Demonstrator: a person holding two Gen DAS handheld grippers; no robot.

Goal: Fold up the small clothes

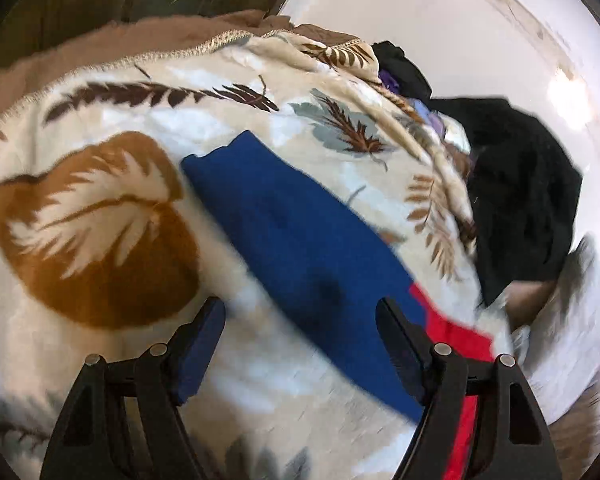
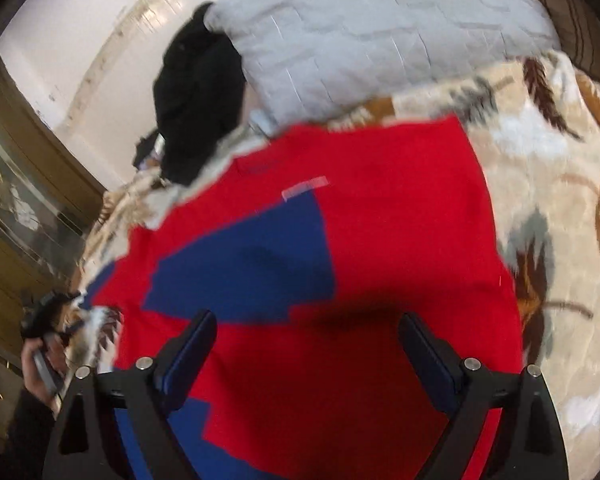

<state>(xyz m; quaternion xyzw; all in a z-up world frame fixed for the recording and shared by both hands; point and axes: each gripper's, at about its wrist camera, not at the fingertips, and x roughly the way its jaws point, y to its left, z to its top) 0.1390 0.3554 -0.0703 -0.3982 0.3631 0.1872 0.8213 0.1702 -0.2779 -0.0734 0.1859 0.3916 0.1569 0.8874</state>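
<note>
On the bed, a soft fuzzy blanket with big brown and grey leaf shapes lay under a small red and blue shirt. The shirt was spread flat on the blanket. In the right wrist view its red body was a wide, smooth patch with a blocky blue part across the middle, and a small pale tag sat near the far edge.

In the left wrist view a long blue sleeve stretched out like a strip. Its long way ran from the far left, where its end pointed, down to the near right, where it met the red cloth.

The left gripper was spread wide with nothing in it, just above the sleeve. The right gripper was spread wide too, holding nothing, over the red middle of the shirt. A dark shadow lay on the cloth under it.

A lumpy black pile of clothes sat at the far side of the bed by a white wall. A grey puffy pillow with stitched lines lay next to it. Both pictures were a bit blurry.
</note>
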